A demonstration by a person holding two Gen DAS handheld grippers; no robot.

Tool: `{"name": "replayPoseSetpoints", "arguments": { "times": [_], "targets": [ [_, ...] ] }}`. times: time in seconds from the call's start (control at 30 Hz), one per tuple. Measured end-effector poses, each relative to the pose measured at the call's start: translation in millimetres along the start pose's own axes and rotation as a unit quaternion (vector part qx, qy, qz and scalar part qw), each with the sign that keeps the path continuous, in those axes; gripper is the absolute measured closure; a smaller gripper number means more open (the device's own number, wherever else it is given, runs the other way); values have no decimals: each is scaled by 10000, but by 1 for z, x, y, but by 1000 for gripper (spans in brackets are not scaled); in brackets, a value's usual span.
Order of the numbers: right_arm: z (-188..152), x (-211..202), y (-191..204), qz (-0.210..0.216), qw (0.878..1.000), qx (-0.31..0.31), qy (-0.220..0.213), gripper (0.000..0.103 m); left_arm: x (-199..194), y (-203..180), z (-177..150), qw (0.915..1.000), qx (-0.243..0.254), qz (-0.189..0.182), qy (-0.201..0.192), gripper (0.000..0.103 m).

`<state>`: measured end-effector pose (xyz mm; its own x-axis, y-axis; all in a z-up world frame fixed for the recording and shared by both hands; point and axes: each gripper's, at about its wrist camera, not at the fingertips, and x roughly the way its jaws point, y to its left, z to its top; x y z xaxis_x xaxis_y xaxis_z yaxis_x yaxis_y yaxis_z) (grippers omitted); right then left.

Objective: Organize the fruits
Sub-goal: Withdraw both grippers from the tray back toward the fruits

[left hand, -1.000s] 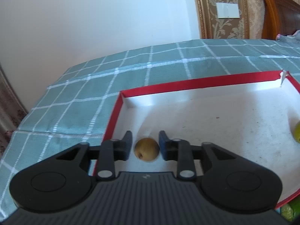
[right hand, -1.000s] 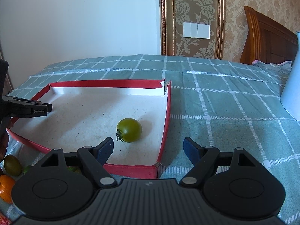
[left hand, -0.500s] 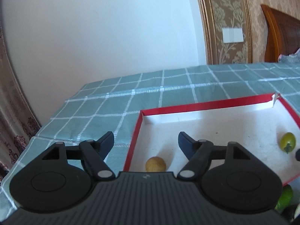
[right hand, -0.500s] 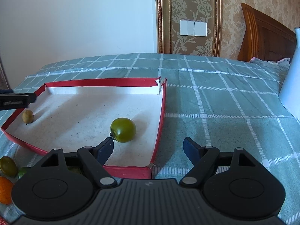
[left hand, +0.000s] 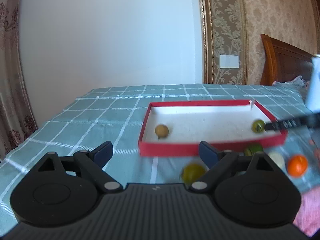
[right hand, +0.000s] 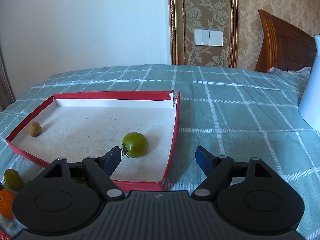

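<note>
The left gripper [left hand: 156, 153] hangs above the checked cloth [left hand: 96, 124] in front of the red box [left hand: 166, 151], its jaws spread wide with nothing between them; they have just been opening. The small brown fruit [left hand: 161, 131] sits free inside the box near its left wall, well apart from this gripper. A blurred yellow-green fruit [left hand: 193, 172] lies on the cloth just before the box, beside the gripper's right finger, and an orange fruit [left hand: 297, 165] lies further right.

The right gripper [right hand: 159, 157] is released too, jaws wide and empty, straddling the box's near right corner. The green tomato [right hand: 136, 144] rests on the white floor of the box just beyond the left fingertip [right hand: 114, 157]; its stem end sits very close to the pad, and contact cannot be told. In this view the brown fruit [right hand: 34, 129] sits by the far left wall, and two loose fruits, one olive [right hand: 13, 179] and one orange [right hand: 6, 203], lie on the cloth outside the box at lower left.
</note>
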<state>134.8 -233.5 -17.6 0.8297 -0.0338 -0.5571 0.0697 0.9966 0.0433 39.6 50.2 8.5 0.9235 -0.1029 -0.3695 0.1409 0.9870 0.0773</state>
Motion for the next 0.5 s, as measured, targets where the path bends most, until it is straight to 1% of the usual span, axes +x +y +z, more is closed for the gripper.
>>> {"name": "replayPoseSetpoints", "arguments": {
  "times": [0.03, 0.1, 0.23, 0.3, 0.37, 0.43, 0.5],
  "targets": [
    [0, 1, 0, -8, 10000, -4, 13, 21, -6, -2, -7, 10000, 76, 7, -49, 7],
    [-2, 3, 0, -37, 10000, -23, 30, 21, -14, -5, -20, 9998, 191, 14, -86, 6],
    [-4, 4, 2, -114, 9999, -59, -41, 21, -13, -11, -31, 9995, 324, -59, -9, 6],
    [-5, 2, 1, -121, 9999, -69, -98, 21, -7, -10, -34, 9995, 302, -66, 104, 6],
    [-6, -1, 1, -120, 9998, -38, -174, 21, -3, -9, -39, 9993, 280, 28, 232, 6],
    [-7, -8, -2, -120, 9998, 9, -145, 21, -2, -4, -45, 9995, 155, 49, 256, 1],
    [-11, -23, -7, 58, 9998, 138, -156, 21, 2, 1, -46, 9992, 32, -17, 389, 1]
  ]
}}
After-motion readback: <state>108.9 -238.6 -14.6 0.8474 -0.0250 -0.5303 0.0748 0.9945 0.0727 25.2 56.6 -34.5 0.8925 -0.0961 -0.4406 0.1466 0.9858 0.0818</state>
